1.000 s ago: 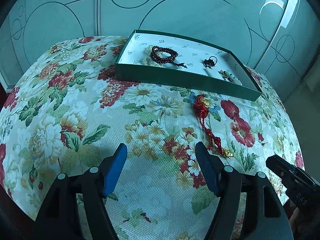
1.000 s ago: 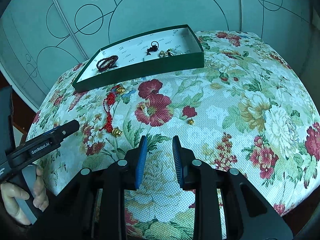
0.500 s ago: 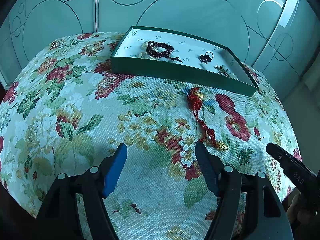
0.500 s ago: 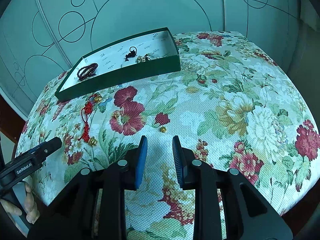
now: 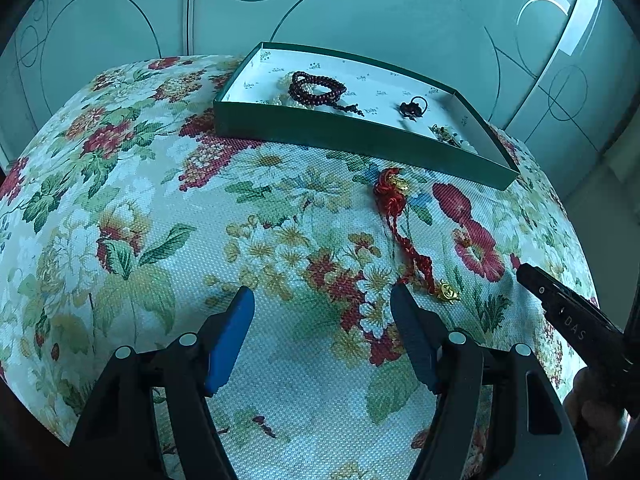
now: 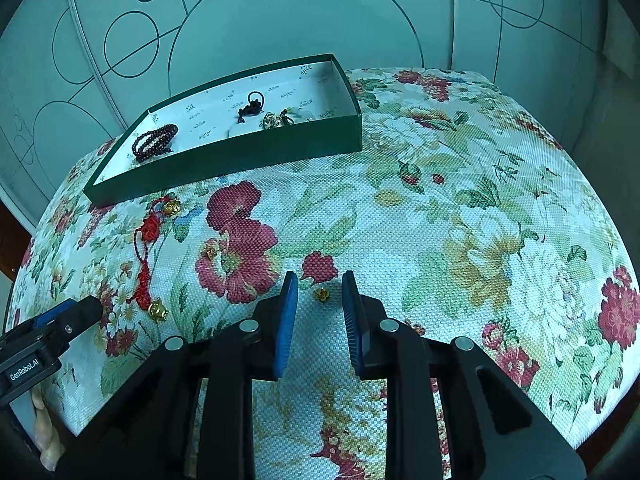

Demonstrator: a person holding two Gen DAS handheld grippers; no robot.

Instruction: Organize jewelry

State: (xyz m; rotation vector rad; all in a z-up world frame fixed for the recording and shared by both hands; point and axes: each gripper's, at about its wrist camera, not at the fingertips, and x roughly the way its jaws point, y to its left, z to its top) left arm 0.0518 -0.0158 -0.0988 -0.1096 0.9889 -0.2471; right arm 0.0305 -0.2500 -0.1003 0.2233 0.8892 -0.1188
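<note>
The right gripper (image 6: pixel 316 296) straddles the gold bead (image 6: pixel 321 294), jaws narrow and just closing, not pinching yet. Lower squarely before squeezing (it could roll). The left gripper (image 5: pixel 322 308) hangs wide, empty.

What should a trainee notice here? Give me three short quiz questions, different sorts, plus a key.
1. True or false: the red braided cord with gold charms lies inside the shallow green cardboard box.
2. What sits between the right gripper's jaws? A small gold bead; B dark red bead bracelet; C black ring charm.
3. Fill in: the left gripper's jaws stand ____.
Key: 1 false; 2 A, jaws have just been closing, not yet pressing it; 3 open.
</note>
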